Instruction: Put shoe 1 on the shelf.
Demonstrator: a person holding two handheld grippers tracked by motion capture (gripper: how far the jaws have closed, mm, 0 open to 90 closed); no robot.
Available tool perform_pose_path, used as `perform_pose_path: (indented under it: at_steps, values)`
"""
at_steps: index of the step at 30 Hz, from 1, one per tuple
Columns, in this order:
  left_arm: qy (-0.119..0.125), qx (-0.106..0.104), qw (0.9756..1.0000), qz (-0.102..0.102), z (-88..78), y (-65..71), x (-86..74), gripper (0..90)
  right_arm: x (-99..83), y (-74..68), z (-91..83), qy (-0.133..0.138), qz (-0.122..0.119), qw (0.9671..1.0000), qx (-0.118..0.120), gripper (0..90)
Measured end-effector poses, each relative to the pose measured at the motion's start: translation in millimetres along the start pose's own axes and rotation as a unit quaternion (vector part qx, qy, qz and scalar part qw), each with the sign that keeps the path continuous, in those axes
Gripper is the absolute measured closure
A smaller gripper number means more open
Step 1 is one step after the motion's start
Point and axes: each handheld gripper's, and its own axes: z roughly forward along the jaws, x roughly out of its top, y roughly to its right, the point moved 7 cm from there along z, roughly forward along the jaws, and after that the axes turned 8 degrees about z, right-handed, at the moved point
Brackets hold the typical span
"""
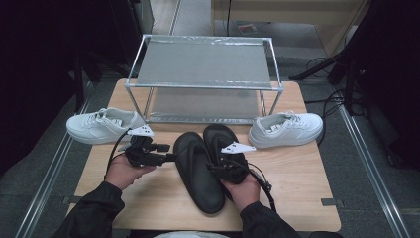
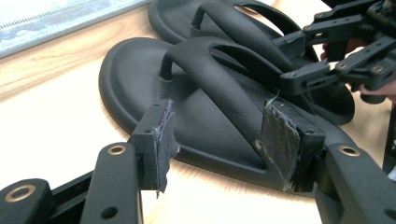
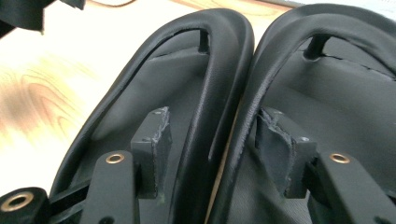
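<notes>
Two black flip-flops sit side by side, touching, mid-worktop (image 1: 307,163), toes toward the rack.
- Left flip-flop (image 1: 197,171) sits a bit nearer than the right flip-flop (image 1: 220,139); its heel reaches toward the near edge.
- Left gripper (image 1: 168,158): comes in from the left, roughly level, aimed at the left flip-flop's outer edge. In the left gripper view its fingers (image 2: 156,140) are spread wide, straddling the outer strap (image 2: 219,88) of that flip-flop. Pads not pressing on it, gap visible on both sides.
- Right gripper (image 1: 218,166): over the heel end of the pair, pointing away from the person. In the right gripper view its fingers (image 3: 156,144) stand wide, one inside each flip-flop, with the two neighbouring straps between them. Left pad is clear of the strap; cannot tell if the right pad touches.

Around them: metal two-tier rack (image 1: 203,84) at the far side of the worktop, left white sneaker (image 1: 104,125) by its left foot, right white sneaker (image 1: 286,129) by its right foot, both on the worktop, well apart from each other.
</notes>
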Motion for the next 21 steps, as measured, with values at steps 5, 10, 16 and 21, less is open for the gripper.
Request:
perform_pose_path:
  at_steps: [5,10,16,21]
  values:
    - [0.006,0.005,1.0,-0.004,-1.9,-2.9,0.9,44.5,-1.8,1.5,10.6,-0.005,-0.009,0.9998,-0.016,51.9]
    - [0.01,0.009,0.9999,-0.007,-3.9,-5.8,1.5,44.6,-0.8,0.4,10.9,-0.003,-0.003,0.9997,-0.026,60.0]
    - [0.012,0.01,0.9999,-0.007,-4.2,-6.6,1.4,44.6,0.0,1.0,9.9,-0.006,0.027,0.9993,-0.026,71.8]
    - [0.004,0.007,1.0,-0.005,-2.3,-4.4,0.9,44.6,0.9,3.2,8.1,-0.008,0.028,0.9991,-0.03,75.9]
